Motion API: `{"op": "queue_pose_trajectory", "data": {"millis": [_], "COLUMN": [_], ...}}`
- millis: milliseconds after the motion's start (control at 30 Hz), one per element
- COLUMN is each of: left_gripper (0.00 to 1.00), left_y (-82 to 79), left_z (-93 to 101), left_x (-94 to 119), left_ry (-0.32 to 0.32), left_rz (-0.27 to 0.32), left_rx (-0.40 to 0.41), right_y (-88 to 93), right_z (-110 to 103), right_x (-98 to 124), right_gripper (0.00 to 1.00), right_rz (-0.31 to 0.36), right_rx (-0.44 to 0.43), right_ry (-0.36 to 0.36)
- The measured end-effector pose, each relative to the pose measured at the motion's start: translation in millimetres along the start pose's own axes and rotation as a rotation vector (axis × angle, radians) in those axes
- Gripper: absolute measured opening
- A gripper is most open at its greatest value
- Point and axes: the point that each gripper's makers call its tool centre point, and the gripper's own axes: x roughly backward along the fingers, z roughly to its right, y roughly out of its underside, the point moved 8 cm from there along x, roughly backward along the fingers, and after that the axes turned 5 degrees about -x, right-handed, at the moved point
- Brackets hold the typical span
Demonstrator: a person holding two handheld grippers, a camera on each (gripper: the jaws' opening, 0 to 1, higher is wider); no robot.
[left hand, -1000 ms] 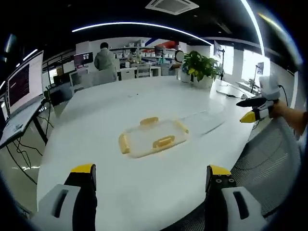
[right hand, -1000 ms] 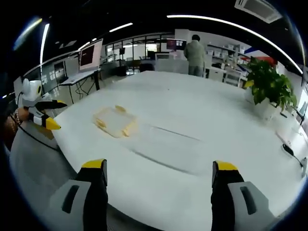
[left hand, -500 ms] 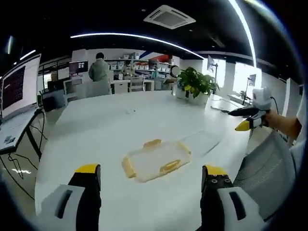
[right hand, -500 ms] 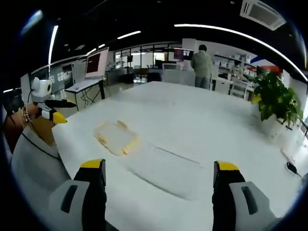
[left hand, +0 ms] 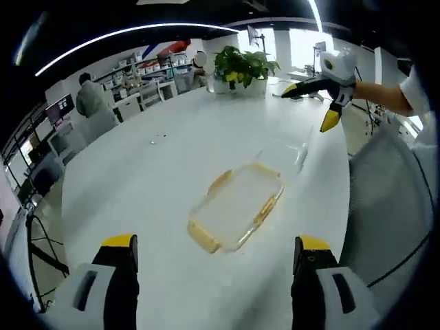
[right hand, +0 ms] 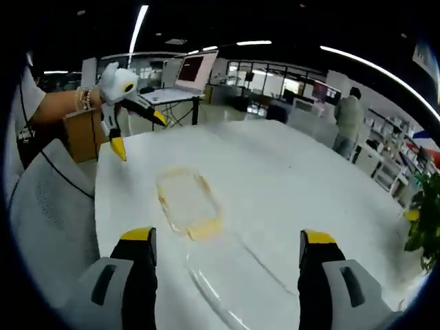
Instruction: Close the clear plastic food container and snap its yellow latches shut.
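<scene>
A clear plastic container [left hand: 237, 206] with yellow latches on its sides lies open-topped on the white table [left hand: 151, 172]. Its clear lid [left hand: 289, 148] lies flat beside it, apart from it. My left gripper [left hand: 216, 242] hovers open, short of the container with nothing between its fingers. My right gripper [left hand: 309, 104] is held in a hand at the upper right, open, above the table edge past the lid. In the right gripper view the container [right hand: 187, 199] sits ahead of my open right gripper [right hand: 227, 236], with the lid [right hand: 230, 275] nearer, and my left gripper [right hand: 139, 133] beyond at the upper left.
A grey mesh chair [left hand: 385, 185] stands against the table edge, also seen as the chair [right hand: 48, 199]. A potted plant [left hand: 240, 65] stands at the table's far end. A person [right hand: 347, 117] stands by desks in the background. A monitor [right hand: 189, 69] sits on a side desk.
Both cameras have swung and come in over the table, so the container looks larger and turned. The container and lid lie where they were. Both grippers stay open.
</scene>
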Motion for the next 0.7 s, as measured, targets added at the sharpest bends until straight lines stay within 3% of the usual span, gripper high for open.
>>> {"op": "queue_pose_trajectory", "data": {"millis": [100,233,300,400,467,533,600,700], "left_gripper": [0.97,0.91,0.91,0.84,0.79,0.83,0.84,0.8], "left_y": [4.0,6.4,5.3,2.1,-0.1,0.4,-2.7,-4.1], "left_z": [1.2,-11.7,-14.5,-14.3,-17.8,-23.2,-23.4,-24.8], "left_x": [-12.3,-24.9,-30.1,-38.2,-44.2,-49.7,-56.6,-62.2], "left_ry": [0.168,0.201,0.221,0.297,0.304,0.294,0.32,0.348], "left_rz": [-0.102,-0.227,-0.237,-0.237,-0.258,-0.305,-0.282,-0.286], "left_rx": [-0.066,-0.176,-0.21,-0.176,-0.165,-0.254,-0.34,-0.319], "right_y": [-2.7,-0.2,-3.1,-1.2,-3.3,-4.9,-6.3,-4.8], "right_z": [-2.6,-0.3,-2.2,-1.4,0.4,1.1,0.8,1.5], "right_x": [-14.8,-34.6,-41.8,-51.0,-59.3,-66.8,-74.4,-84.9], "right_gripper": [0.81,0.83,0.83,0.74,0.7,0.68,0.67,0.68], "right_rz": [-0.082,-0.198,-0.184,-0.319,-0.317,-0.329,-0.348,-0.39], "right_rx": [0.025,0.069,0.099,0.016,0.043,0.096,0.123,0.105], "right_ry": [-0.065,-0.088,-0.131,-0.173,-0.202,-0.215,-0.231,-0.262]}}
